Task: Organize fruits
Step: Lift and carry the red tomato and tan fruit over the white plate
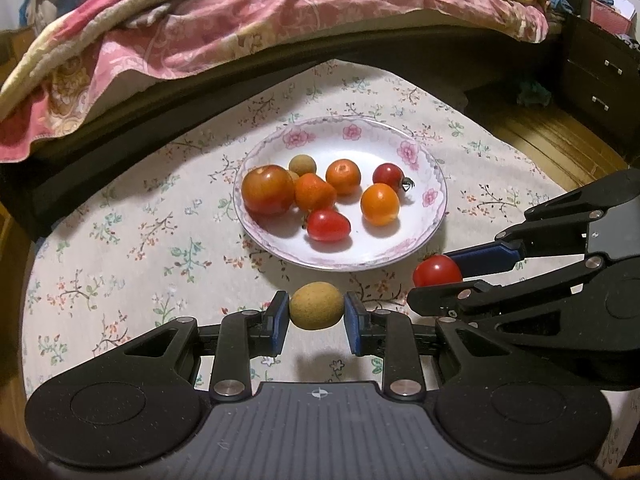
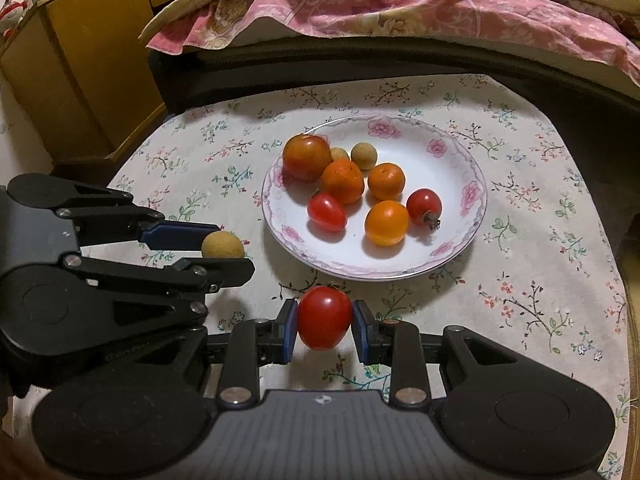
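Plate [image 1: 434,196] dead ahead at twelve o'clock, fruit piled inside. Left gripper [image 1: 316,307] clamped on tan longan [image 1: 317,305]; right gripper [image 2: 325,317] clamped on red tomato [image 2: 324,317]. Both poised above the counter [image 1: 120,240], just short of the near rim, about equally close.

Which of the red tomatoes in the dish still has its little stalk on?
The round dark-red tomato at the right side of the dish, beside an orange one; its dried stalk sticks out. The oval red tomato shows none.

A pink flowered quilt [image 1: 208,28] is draped over a dark bed frame [image 2: 360,64] at twelve o'clock; a drawer cabinet [image 1: 600,76] is seen at two o'clock.
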### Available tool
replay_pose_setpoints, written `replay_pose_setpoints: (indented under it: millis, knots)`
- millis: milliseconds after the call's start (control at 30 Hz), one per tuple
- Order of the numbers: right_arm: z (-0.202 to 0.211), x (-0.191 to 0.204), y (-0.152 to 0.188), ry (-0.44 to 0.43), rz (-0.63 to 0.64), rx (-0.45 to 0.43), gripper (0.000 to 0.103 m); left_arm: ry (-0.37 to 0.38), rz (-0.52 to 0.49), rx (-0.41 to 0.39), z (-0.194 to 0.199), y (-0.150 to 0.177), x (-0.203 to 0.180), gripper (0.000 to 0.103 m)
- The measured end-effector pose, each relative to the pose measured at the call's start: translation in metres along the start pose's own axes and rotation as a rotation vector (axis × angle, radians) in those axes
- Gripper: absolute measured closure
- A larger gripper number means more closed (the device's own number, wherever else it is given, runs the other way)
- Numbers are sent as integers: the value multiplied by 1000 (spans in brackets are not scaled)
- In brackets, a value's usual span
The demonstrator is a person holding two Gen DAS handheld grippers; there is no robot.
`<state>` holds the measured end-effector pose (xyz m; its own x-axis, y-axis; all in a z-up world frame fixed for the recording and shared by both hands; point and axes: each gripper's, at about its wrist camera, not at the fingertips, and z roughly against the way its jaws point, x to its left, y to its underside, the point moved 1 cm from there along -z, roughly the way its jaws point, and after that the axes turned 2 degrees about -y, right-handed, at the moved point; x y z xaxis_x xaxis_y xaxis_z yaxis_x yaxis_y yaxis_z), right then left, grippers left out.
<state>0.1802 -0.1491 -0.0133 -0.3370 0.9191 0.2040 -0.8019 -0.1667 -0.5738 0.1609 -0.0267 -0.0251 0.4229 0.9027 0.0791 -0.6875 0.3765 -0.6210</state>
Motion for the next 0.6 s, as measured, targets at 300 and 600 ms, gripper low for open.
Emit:
replay_pose_setpoints:
  millis: [300, 600]
  knots:
    - [4, -3, -8, 14, -14, -27, 71, -11, 8, -24, 2, -10, 1, 67]
    - [9, -7, -17, 29, -30, -56, 71, -25, 19, -51, 3, -20, 2, 68]
